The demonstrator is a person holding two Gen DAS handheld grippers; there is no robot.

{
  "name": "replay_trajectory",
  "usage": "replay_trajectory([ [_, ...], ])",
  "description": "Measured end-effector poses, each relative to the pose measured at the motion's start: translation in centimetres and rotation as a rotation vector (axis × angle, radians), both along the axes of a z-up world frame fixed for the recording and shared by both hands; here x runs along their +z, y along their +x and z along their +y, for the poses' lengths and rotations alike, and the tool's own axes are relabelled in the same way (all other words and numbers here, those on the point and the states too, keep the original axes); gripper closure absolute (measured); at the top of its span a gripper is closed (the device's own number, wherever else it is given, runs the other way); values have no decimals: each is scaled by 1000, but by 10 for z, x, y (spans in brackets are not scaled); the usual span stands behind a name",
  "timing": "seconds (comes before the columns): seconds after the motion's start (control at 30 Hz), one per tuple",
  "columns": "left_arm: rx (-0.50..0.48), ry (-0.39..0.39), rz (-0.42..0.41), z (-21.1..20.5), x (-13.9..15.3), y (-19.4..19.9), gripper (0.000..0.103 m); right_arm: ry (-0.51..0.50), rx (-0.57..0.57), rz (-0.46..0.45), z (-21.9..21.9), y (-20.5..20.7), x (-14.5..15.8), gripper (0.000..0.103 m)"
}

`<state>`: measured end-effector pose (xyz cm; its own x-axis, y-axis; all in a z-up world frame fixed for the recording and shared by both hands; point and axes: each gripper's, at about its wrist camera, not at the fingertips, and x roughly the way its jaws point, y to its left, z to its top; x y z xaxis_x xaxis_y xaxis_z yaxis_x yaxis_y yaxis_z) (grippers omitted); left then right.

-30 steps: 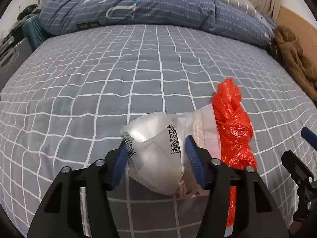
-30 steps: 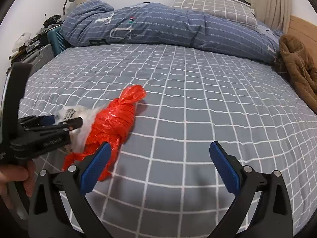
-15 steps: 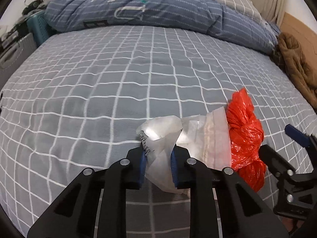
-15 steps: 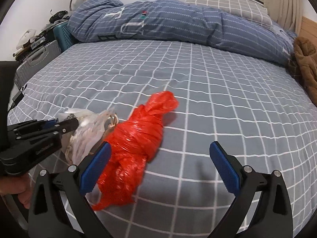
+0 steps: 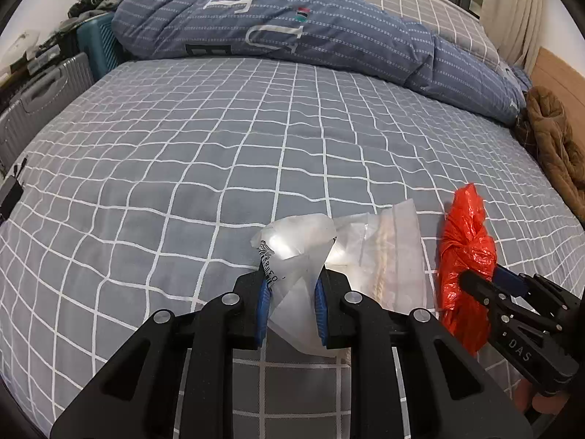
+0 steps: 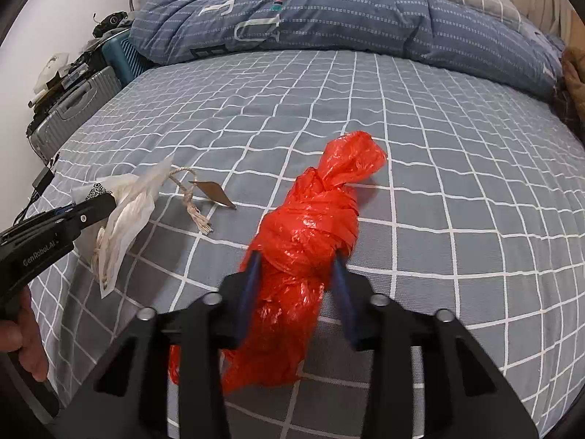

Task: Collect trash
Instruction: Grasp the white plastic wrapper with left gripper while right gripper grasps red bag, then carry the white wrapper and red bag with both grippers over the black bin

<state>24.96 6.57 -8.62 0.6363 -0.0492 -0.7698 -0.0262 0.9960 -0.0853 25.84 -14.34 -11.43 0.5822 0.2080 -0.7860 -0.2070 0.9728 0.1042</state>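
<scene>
1. The trash is two things lying side by side on the grey bedsheet with the white grid (image 5: 226, 153): a crumpled clear plastic bag with a barcode label (image 5: 292, 256) and a knotted, twisted orange-red plastic bag (image 6: 310, 226). They're close but not touching, clear one to the left of the red one.
2. A frayed bit of pale twine with a small brown tag (image 6: 204, 197) trails out of the clear bag onto the sheet, between the two bags.
3. The left gripper (image 5: 290, 303) is pinched tight on a fold of the clear bag, blue pads squeezing the plastic. It's angled down at the bed, and the pinched corner looks slightly pulled up while the rest of the bag sags toward the sheet.
4. The right gripper (image 6: 296, 285) also tilts down, and its jaws have just been closing in from wide. They now sit narrow against both sides of the red bag's lower bundle, pressing on it. The bag lies on the bed.
5. From the right wrist view, a person's hand (image 6: 22, 340) wraps the left tool's handle at the bottom left edge.
6. Further back: a rumpled blue quilt with white lettering (image 5: 292, 25), a brown fuzzy garment (image 5: 552, 139) on the right, and a grey hard-shell suitcase (image 6: 69, 106) beside the bed.
</scene>
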Motion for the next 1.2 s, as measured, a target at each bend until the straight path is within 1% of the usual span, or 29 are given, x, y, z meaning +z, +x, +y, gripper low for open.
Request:
replay_trajectory([
  [0.07,-2,-1,-2,0,1,-1,83,-12,4,-22,0,-4,5,75],
  [0.23,-1,-7,-12,-4,5,-6,83,-13,-7,-72,-9,-13,20,75],
  [0.6,-7,-26,-39,-14,20,-29,83,-44,-18,-111,-20,-30,38,75],
  [0.87,-10,-27,-52,-19,25,-56,83,-64,-15,-148,-24,-54,51,75],
  [1.2,-20,-14,-74,-31,34,-87,83,-57,-26,-168,-32,-88,62,75],
])
